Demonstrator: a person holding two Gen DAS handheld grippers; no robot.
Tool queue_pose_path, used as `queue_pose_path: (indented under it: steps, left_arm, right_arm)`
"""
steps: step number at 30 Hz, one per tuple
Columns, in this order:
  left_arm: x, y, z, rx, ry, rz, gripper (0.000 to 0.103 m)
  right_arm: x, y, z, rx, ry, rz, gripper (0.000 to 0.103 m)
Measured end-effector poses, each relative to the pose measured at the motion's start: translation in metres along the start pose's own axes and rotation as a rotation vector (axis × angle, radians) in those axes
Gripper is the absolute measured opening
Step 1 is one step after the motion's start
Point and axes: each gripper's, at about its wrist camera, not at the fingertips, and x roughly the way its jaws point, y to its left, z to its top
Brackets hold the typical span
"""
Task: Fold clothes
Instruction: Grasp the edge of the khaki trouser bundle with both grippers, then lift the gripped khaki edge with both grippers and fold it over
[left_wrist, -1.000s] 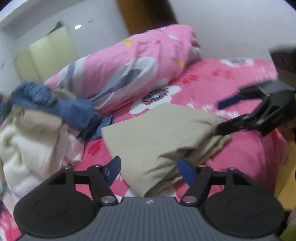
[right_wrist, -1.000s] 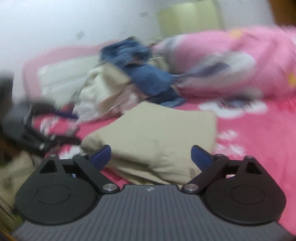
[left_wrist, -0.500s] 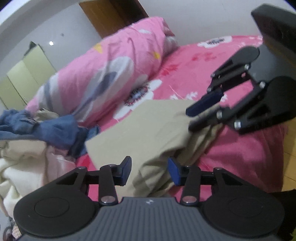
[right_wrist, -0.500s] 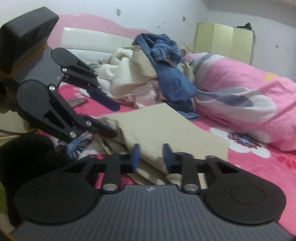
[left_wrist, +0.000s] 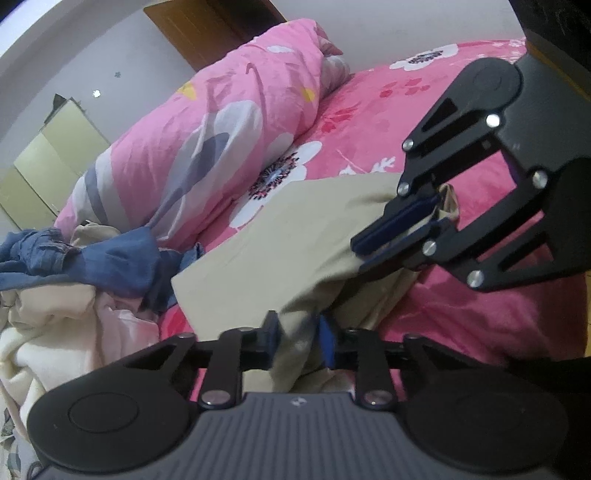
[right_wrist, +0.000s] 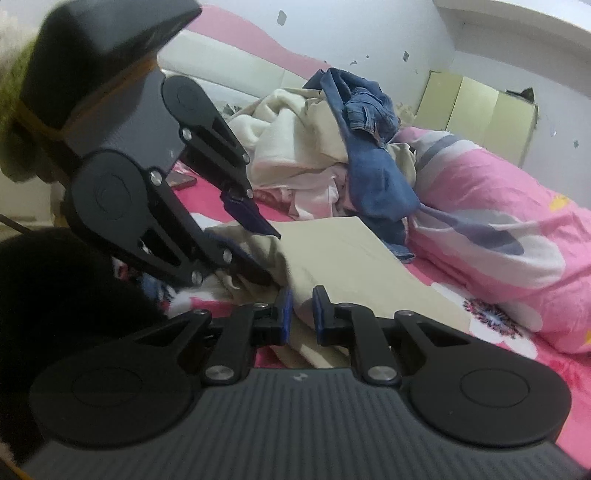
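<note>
Trousers (left_wrist: 295, 236) in beige, already doubled into a flat oblong, lie on the pink flowered bed (left_wrist: 461, 306) near its front edge, and we hold them at that near end with both tools. Our left tool (left_wrist: 298, 330) has its blue pads pinched on a bunch of the cloth; our right tool (right_wrist: 302, 310) is likewise clamped on a fold of it, just beside the left one. Each tool shows in the other's view, reaching in from the side, so the two grips sit close together on the same short edge.

We judge that a fold is in hand: the near end is gathered and raised a little while the far end rests flat on the bed. Whether this end is about to go over the far end, or has just come from there, we cannot tell. The next move calls for both grips to travel level and together, so the layers underneath do not slide apart, and for the cloth to stay taut between the two tools.

Around it, a heap of cream and blue clothes (right_wrist: 332, 155) sits toward the head of the bed, its blue jeans nearly touching the far corner of the trousers. A rolled pink quilt (left_wrist: 207, 147) lies along the far side. Both crowd the space where the cloth could spread
</note>
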Motion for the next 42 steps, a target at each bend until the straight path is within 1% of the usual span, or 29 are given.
queue_pose_path:
  steps: [1, 2, 5, 10, 15, 18, 21, 24, 26, 27, 29, 30, 31, 32, 35, 36, 39, 42]
  left_arm:
    - [0.000, 0.001, 0.000, -0.006, -0.003, 0.001, 0.013]
    - [-0.001, 0.003, 0.000, -0.013, -0.005, 0.002, 0.013]
    - [-0.003, 0.010, 0.001, -0.056, -0.020, -0.003, 0.010]
    - [-0.007, 0.015, 0.004, -0.096, -0.057, -0.002, 0.009]
    - [-0.008, 0.018, 0.004, -0.126, -0.064, -0.010, 0.009]
    - [-0.009, 0.019, 0.004, -0.133, -0.073, -0.013, 0.009]
    - [-0.009, 0.023, 0.003, -0.161, -0.081, -0.022, 0.009]
    - [-0.008, 0.028, 0.001, -0.195, -0.066, -0.060, 0.010]
    - [-0.008, 0.033, -0.001, -0.219, -0.047, -0.100, 0.013]
    - [-0.008, 0.035, -0.002, -0.231, -0.038, -0.120, 0.019]
    - [-0.015, 0.042, -0.003, -0.267, -0.062, -0.166, 0.031]
    - [-0.018, 0.044, -0.003, -0.282, -0.078, -0.183, 0.043]
    - [-0.021, 0.046, -0.002, -0.296, -0.094, -0.199, 0.050]
    - [-0.022, 0.046, 0.000, -0.298, -0.102, -0.202, 0.052]
    - [-0.010, 0.043, 0.005, -0.273, -0.086, -0.186, 0.051]
    - [-0.005, 0.042, 0.006, -0.271, -0.077, -0.182, 0.049]
    - [0.009, 0.042, 0.006, -0.273, -0.050, -0.188, 0.036]
    - [0.017, 0.041, 0.003, -0.247, -0.037, -0.184, 0.032]
  right_arm:
    - [0.002, 0.001, 0.000, -0.009, 0.002, -0.005, 0.004]
    - [0.003, 0.001, 0.000, -0.009, 0.001, -0.006, 0.002]
    - [0.000, 0.000, 0.001, -0.001, -0.010, -0.001, 0.001]
    - [-0.003, -0.008, 0.002, 0.064, -0.025, 0.032, 0.001]
    - [0.009, -0.015, -0.005, 0.143, -0.022, 0.065, 0.001]
    - [0.016, -0.021, -0.008, 0.208, -0.032, 0.063, 0.001]
    - [0.020, -0.026, -0.010, 0.288, -0.049, 0.065, 0.001]
    - [0.023, -0.030, -0.013, 0.380, -0.069, 0.084, 0.002]
    - [0.025, -0.028, -0.016, 0.394, -0.060, 0.085, 0.002]
    - [0.026, -0.027, -0.018, 0.397, -0.054, 0.084, 0.002]
    - [0.025, -0.024, -0.018, 0.385, -0.048, 0.079, 0.003]
    - [0.024, -0.023, -0.018, 0.377, -0.048, 0.076, 0.003]
    - [0.024, -0.022, -0.018, 0.376, -0.049, 0.075, 0.003]
    - [0.024, -0.022, -0.018, 0.377, -0.051, 0.074, 0.003]
    - [0.024, -0.021, -0.018, 0.383, -0.058, 0.075, 0.003]
    - [0.024, -0.021, -0.018, 0.384, -0.058, 0.075, 0.003]
    - [0.021, -0.021, -0.019, 0.385, -0.055, 0.070, 0.003]
    - [0.019, -0.022, -0.020, 0.389, -0.041, 0.057, 0.003]
